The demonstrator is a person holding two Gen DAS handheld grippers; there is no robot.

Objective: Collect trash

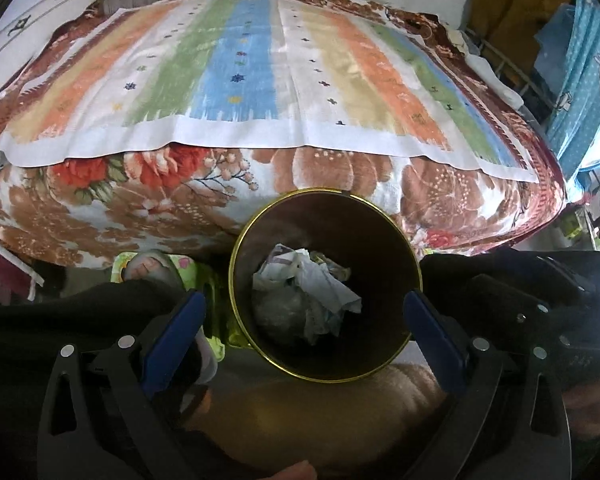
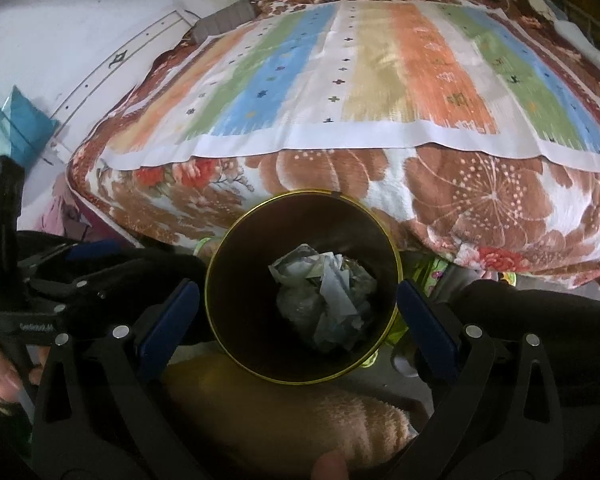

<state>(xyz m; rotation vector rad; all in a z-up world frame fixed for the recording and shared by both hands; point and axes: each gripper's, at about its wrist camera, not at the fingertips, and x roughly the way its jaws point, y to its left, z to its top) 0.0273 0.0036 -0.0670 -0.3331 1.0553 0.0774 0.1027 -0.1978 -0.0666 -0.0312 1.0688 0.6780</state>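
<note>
A dark round bin with a gold rim (image 1: 236,248) (image 2: 212,264) stands on the floor against the bed. Crumpled paper and plastic trash (image 1: 312,292) (image 2: 328,300) lies at its bottom. My left gripper (image 1: 304,312) hangs open above the bin mouth, its blue pads (image 1: 172,336) spread to either side with nothing between them. My right gripper (image 2: 298,300) is likewise open over the bin, blue pads (image 2: 428,320) wide apart and empty. The left gripper's body (image 2: 52,292) shows at the left of the right wrist view.
A bed with a floral blanket (image 1: 140,208) (image 2: 480,200) and a striped cloth (image 1: 240,72) (image 2: 380,80) fills the space behind the bin. A tan fuzzy thing (image 1: 300,412) (image 2: 280,420) lies below the bin. Blue fabric (image 1: 580,100) hangs at the right.
</note>
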